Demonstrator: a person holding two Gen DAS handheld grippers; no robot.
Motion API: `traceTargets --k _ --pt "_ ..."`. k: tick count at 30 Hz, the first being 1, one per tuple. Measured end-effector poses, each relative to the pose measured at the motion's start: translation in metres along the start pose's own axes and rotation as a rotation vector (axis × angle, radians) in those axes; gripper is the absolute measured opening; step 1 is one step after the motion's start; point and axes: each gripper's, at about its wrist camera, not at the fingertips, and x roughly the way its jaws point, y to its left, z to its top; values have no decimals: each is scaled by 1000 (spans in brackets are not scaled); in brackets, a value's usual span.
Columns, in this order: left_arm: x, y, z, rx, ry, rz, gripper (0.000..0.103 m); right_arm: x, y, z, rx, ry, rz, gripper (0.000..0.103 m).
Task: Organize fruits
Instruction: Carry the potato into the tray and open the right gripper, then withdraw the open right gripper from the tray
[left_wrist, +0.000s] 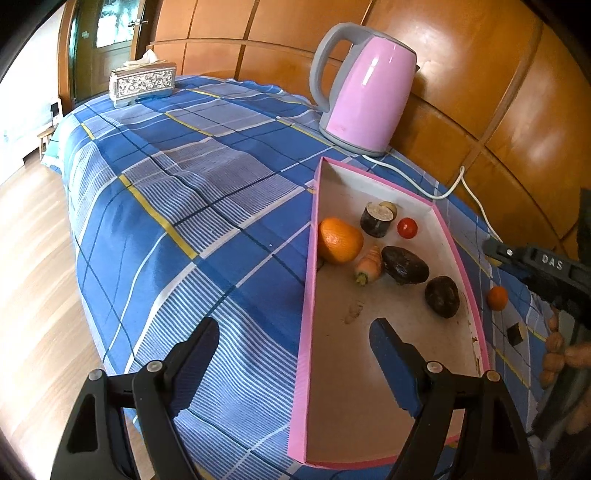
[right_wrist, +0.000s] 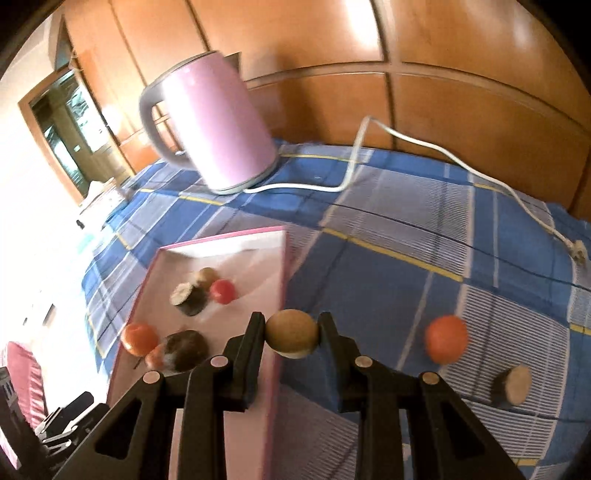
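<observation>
A round brown fruit (right_wrist: 292, 334) sits clamped between the fingers of the right gripper (right_wrist: 291, 338), above the right wall of the pink tray (right_wrist: 282, 273); a small orange (right_wrist: 446, 339) lies on the cloth to its right; the left gripper (left_wrist: 295, 354) hangs wide open and empty, straddling the tray's left wall.

The left wrist camera sits just behind the left claw (left_wrist: 295, 363) and looks steeply down and forward over the checked cloth (left_wrist: 177, 192) toward the wooden wall, close above the near end of the pink tray (left_wrist: 308, 295). The right wrist camera looks along the right claw (right_wrist: 291, 334) from the tray's other side, tilted and blurred. Both views share the tray, the pink kettle (left_wrist: 364, 92) with its white cord (left_wrist: 458, 184), and the small orange fruit (left_wrist: 496, 297) on the cloth. The left view also catches the right claw at its right edge.
</observation>
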Motion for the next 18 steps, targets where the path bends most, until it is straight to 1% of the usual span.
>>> traceTargets --k 6,9,11,13,18 --pt "2 2 0 -3 6 5 86 20 31 7 -29 29 40 30" --pt "2 4 0 -5 9 6 86 29 38 7 -17 53 57 34" --pt "2 4 -1 -8 8 5 86 29 39 6 -12 51 60 37" --pt "3 5 -1 -11 9 3 86 27 37 4 -11 45 55 37" --pt "1 3 0 -8 5 -1 86 13 20 -6 17 28 15 37"
